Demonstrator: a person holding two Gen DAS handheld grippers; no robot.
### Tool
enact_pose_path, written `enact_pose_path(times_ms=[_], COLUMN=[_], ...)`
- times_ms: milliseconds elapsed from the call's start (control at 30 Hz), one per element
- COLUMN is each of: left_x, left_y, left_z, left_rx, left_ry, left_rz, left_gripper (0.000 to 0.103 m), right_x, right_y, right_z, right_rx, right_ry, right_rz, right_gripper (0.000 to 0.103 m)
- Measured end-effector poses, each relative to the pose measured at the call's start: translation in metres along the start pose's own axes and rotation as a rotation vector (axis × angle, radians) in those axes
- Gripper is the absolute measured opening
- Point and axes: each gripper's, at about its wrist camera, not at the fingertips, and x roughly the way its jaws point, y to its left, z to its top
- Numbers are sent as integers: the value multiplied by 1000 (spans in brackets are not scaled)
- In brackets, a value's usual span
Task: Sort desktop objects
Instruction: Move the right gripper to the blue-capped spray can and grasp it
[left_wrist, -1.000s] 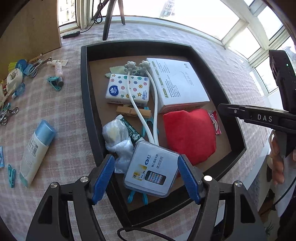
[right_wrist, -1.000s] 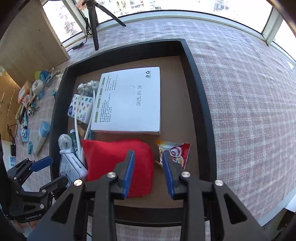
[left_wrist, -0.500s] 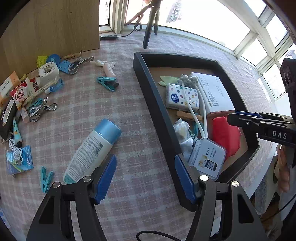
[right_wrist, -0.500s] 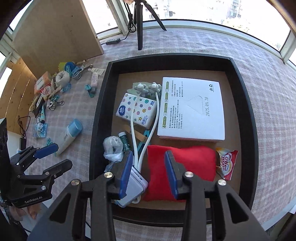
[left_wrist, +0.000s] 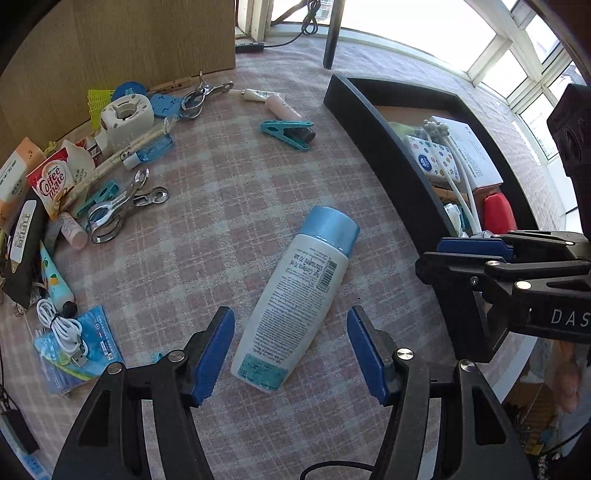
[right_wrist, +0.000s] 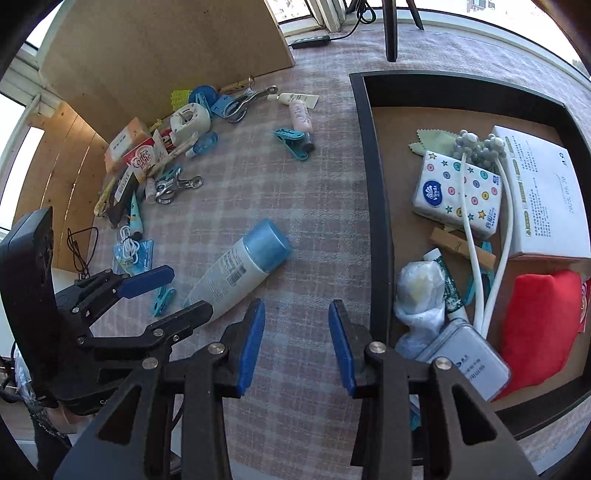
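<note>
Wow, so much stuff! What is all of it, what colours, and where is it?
Tray: one, black, right side of the checked cloth.
Lotion bottle: one, white with blue cap, lying on the cloth between the left gripper's fingers.
Teal clip: one, on the cloth left of the tray.
Metal clips: two, silver, in the clutter at left.
Coffee-mate sachet: one, red and white, far left.
White cable: one, coiled on a blue packet.
Tissue pack: one, white with dots, in the tray.
White box: one, in the tray.
Red pouch: one, in the tray.
Tin: one, silver, tray's near corner.
Left gripper: black, blue pads, open.
Right gripper: same, open.
</note>
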Motion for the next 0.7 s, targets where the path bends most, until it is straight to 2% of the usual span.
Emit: enact_pose_path(times_ms=[233,400,533,600,633,700], left_x=[22,35,41,41,41,41], left_y=[0,-2,-1,-1,-1,2], left_z=[3,5,4,4,5,6], left_rx=[75,80,73,72,69,51], left_ry=[43,58,46,35,30,20], left_rz=[-44,-92,-138,-156,-167,-175], left_gripper=[60,60,60,59,53,49], right_x=[37,56,65,68,70,76], right_y=[14,17,20,22,24,26], right_z=[5,8,11,12,13,13], right_rx=[85,147,186,190,191,195], right_ry=[28,59,49,47,47,50], right_rz=[3,36,74,100,113,136], right_gripper=[35,36,37,37,37,39])
